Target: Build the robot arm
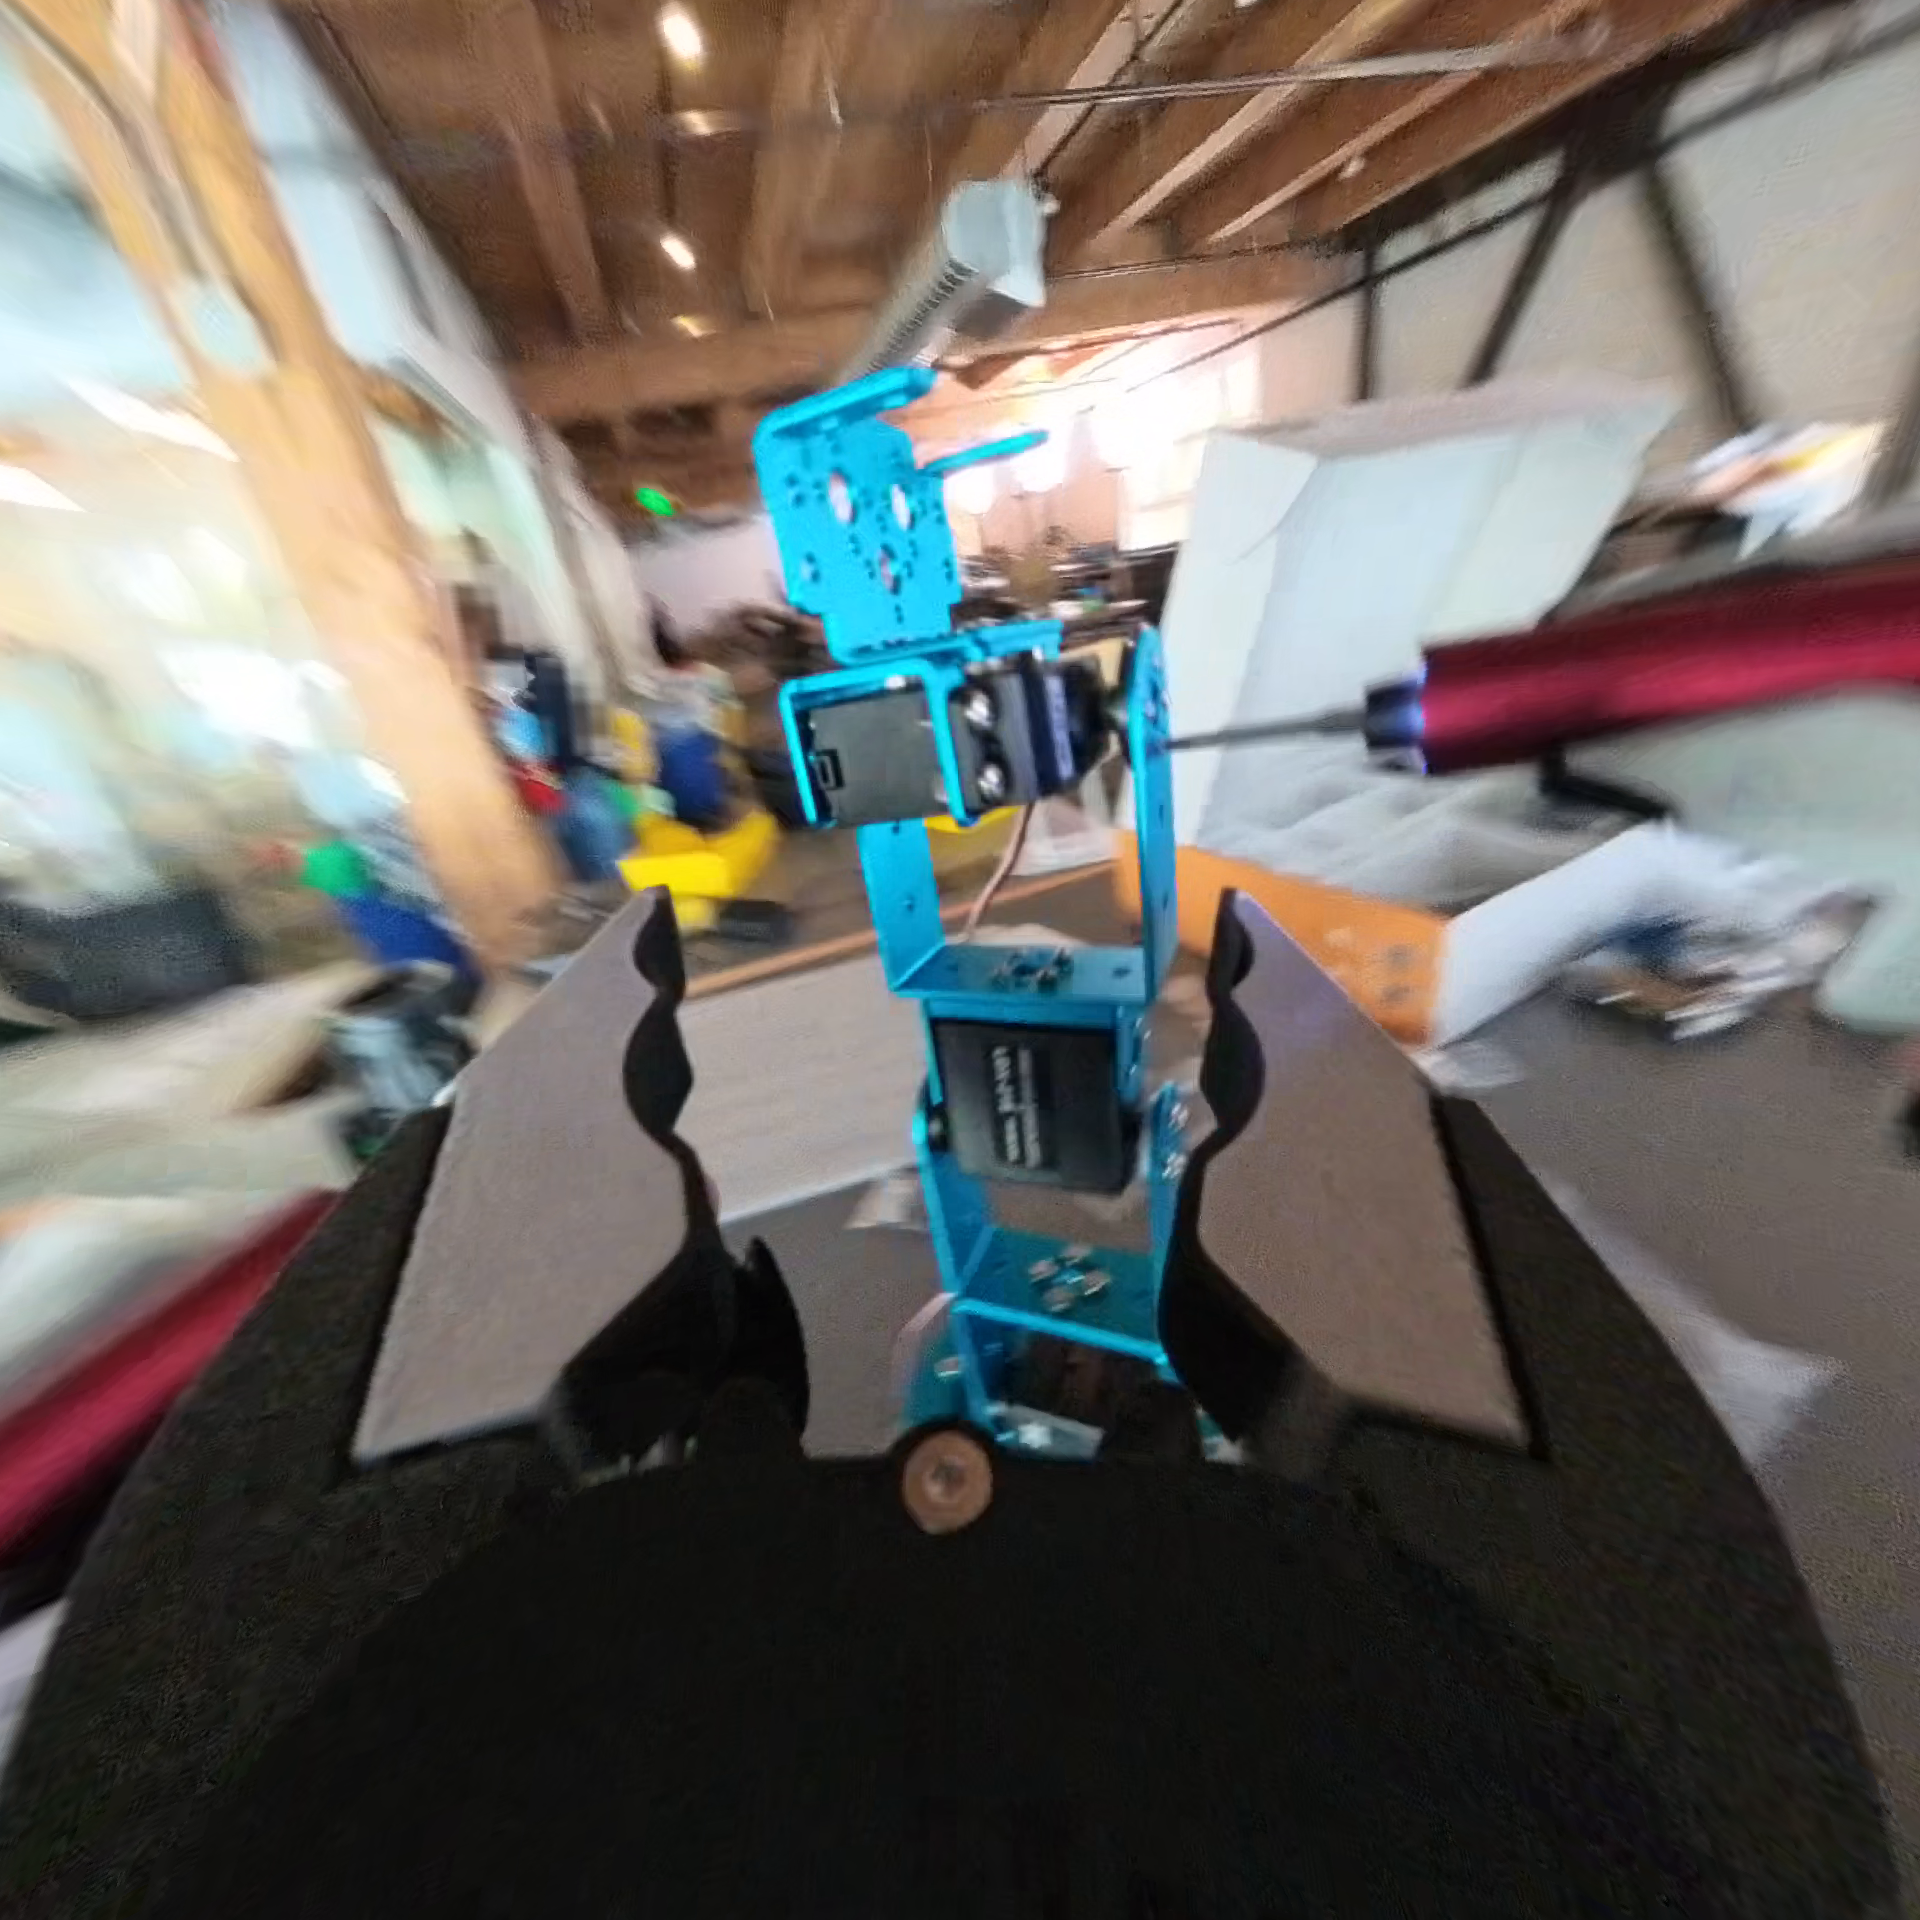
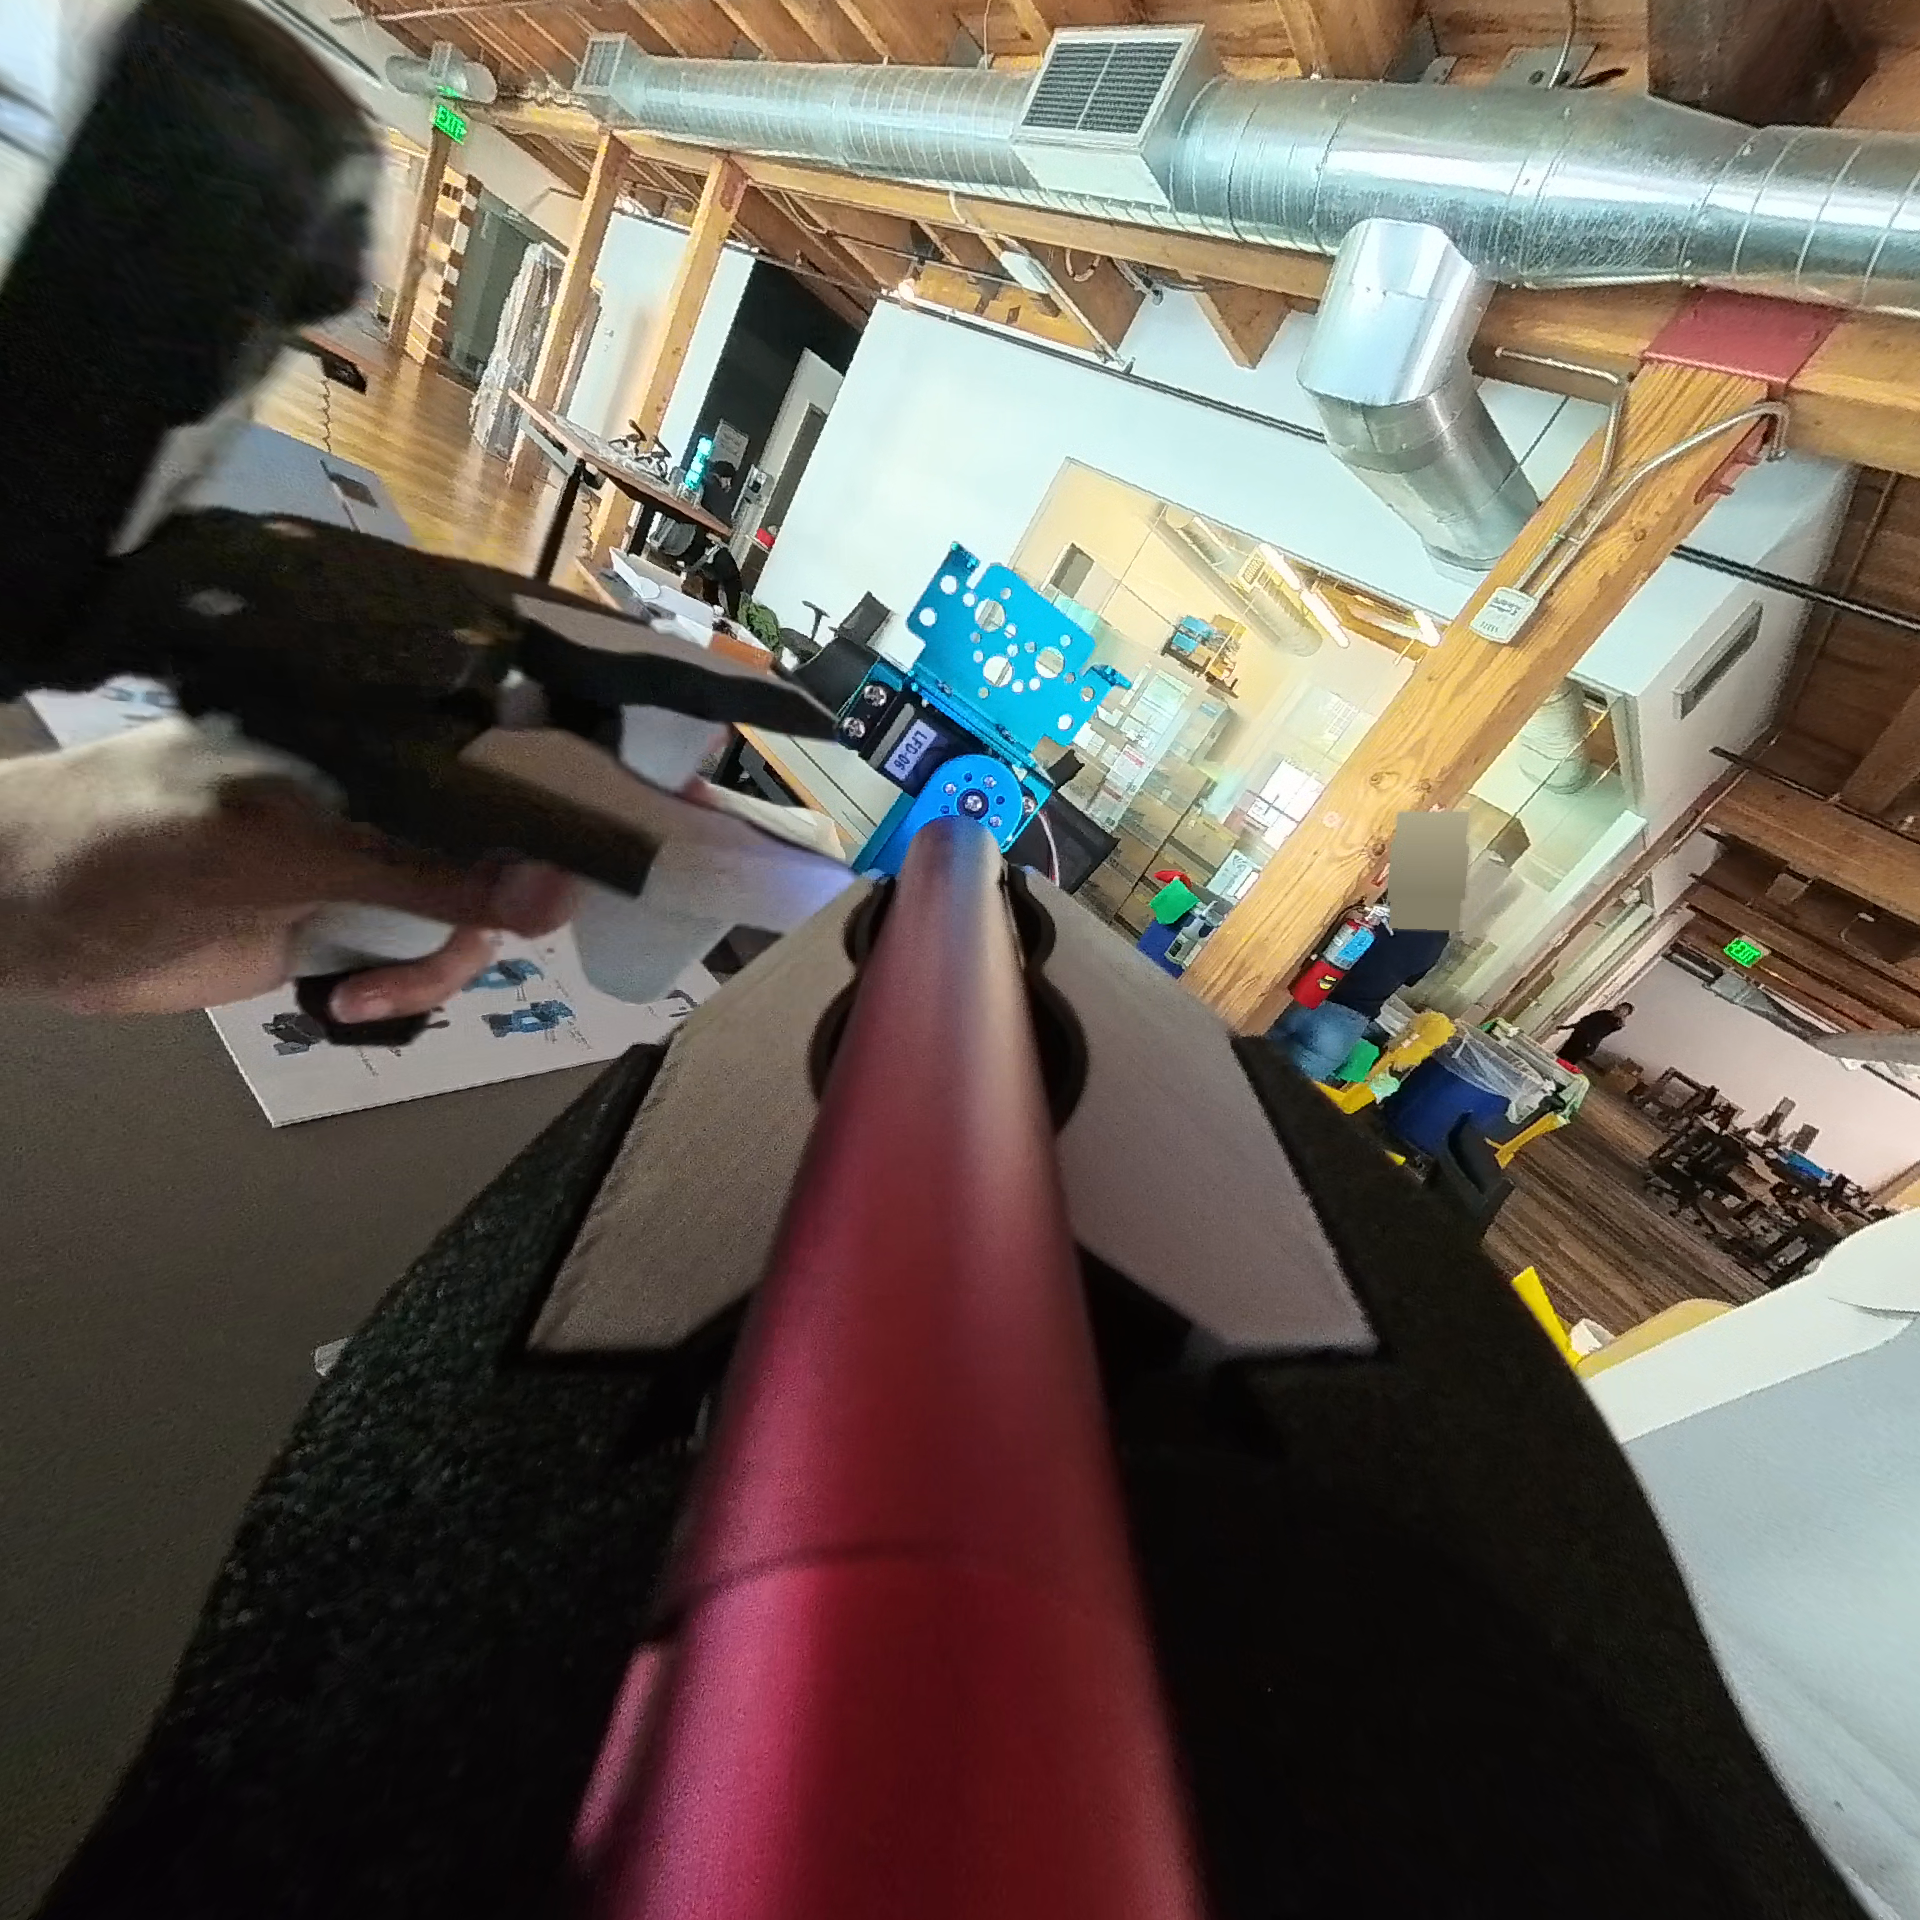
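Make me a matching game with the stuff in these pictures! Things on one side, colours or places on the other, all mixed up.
Things:
1. bracket assembly
2. screwdriver
3. printed sheet
4. air duct

Colours or places:
A. flat on the dark table
B. silver, up under the wooden ceiling
C. blue metal with black servos, between the left gripper's fingers
D. red handle, clamped in the right gripper

Pairs: 1-C, 2-D, 3-A, 4-B
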